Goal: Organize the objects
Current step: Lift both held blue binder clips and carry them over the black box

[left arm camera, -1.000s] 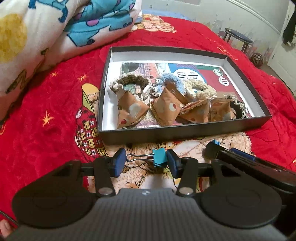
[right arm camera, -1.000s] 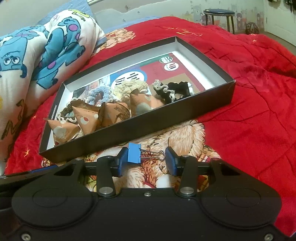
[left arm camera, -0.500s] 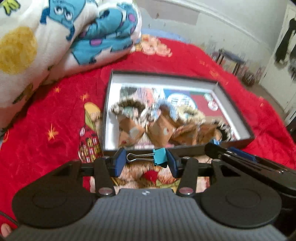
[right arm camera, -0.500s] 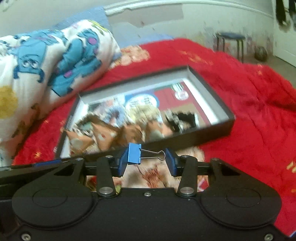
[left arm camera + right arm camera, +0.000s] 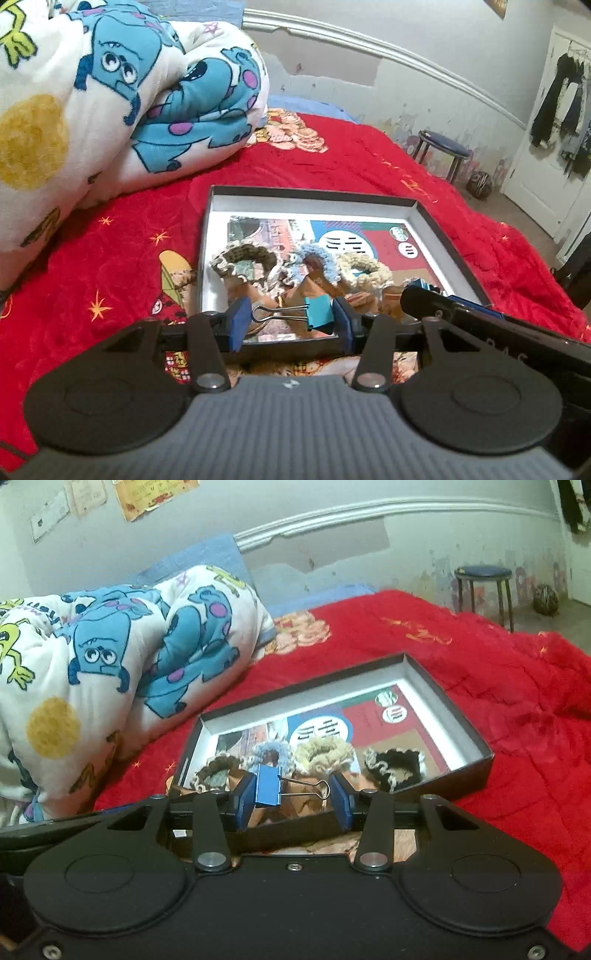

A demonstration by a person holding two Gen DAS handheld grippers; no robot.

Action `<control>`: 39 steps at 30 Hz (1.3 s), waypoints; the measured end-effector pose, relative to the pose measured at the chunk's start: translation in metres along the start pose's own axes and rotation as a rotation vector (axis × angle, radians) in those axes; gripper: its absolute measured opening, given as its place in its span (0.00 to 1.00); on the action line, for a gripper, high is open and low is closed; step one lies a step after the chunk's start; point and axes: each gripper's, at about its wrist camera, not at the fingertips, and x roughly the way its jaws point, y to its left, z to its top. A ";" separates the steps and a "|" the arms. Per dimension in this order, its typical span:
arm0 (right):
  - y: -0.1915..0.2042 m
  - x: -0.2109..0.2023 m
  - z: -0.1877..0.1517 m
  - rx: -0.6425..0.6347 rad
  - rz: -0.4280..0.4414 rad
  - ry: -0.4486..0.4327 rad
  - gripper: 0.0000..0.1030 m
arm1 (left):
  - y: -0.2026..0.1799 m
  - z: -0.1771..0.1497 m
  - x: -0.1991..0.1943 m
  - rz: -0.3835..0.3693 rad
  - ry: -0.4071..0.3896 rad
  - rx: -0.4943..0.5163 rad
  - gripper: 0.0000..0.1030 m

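Teal binder clip (image 5: 318, 310), seemingly claw-pinched

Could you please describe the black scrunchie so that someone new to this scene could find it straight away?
On the red bedspread lies a shallow black box. Along its near side runs a row of crocheted scrunchies; the black scrunchie ends the row, beside the cream scrunchie. It alone is black, with a pale frilly edge.
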 end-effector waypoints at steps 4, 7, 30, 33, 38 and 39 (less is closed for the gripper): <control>-0.007 -0.001 0.004 0.045 0.036 0.001 0.41 | -0.003 0.002 -0.003 -0.008 -0.035 0.005 0.51; -0.007 -0.002 0.007 0.051 0.043 -0.007 0.41 | -0.002 0.003 -0.004 -0.023 -0.051 -0.008 0.51; -0.075 0.041 0.070 0.179 0.192 -0.064 0.41 | 0.022 0.024 0.046 -0.082 -0.131 -0.098 0.52; -0.082 0.053 0.070 0.183 0.184 -0.040 0.41 | 0.016 0.025 0.052 -0.084 -0.141 -0.064 0.52; -0.088 0.066 0.076 0.167 0.162 -0.028 0.41 | 0.009 0.031 0.057 -0.081 -0.173 -0.030 0.52; -0.087 0.067 0.077 0.157 0.157 -0.030 0.41 | 0.008 0.031 0.057 -0.083 -0.176 -0.031 0.52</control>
